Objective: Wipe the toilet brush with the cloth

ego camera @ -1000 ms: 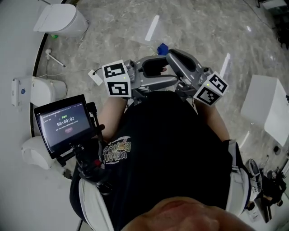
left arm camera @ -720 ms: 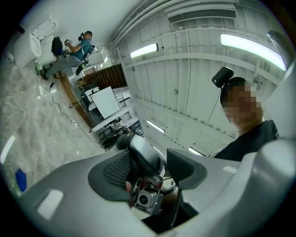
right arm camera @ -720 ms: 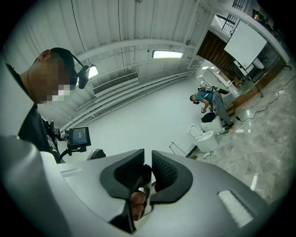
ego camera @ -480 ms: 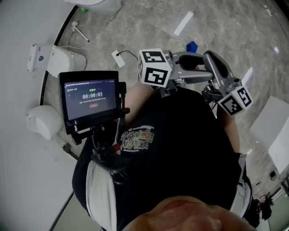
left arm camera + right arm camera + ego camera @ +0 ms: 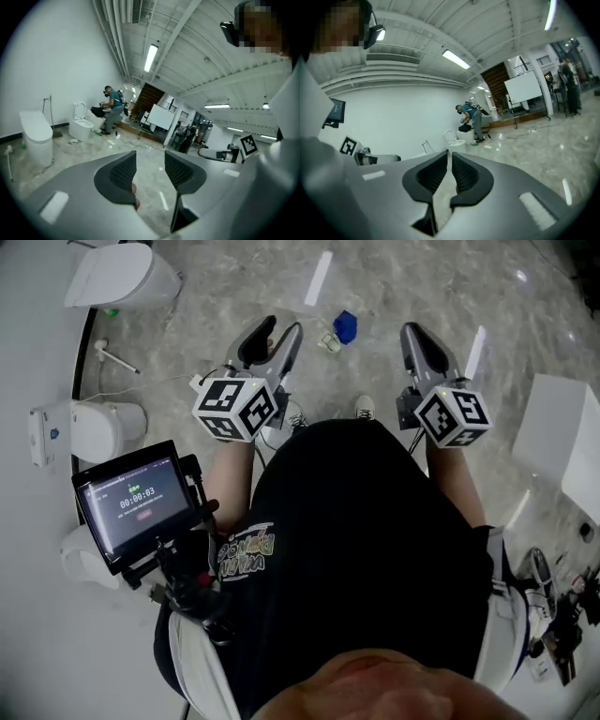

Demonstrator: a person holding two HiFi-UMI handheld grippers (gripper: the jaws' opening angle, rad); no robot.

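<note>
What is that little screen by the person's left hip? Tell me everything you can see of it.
The screen is a small flat display in a black frame, lit, tilted up towards the wearer. It shows white timer digits on dark ground, with a reddish button below. A black jointed arm grips its lower edge and runs down to the person's waist.

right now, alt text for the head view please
Looking down, a person in a black shirt holds out two empty grippers: the left gripper half open, the right gripper nearly closed, both having just been closing. A blue cloth lies on the floor ahead, a toilet upper left.
</note>
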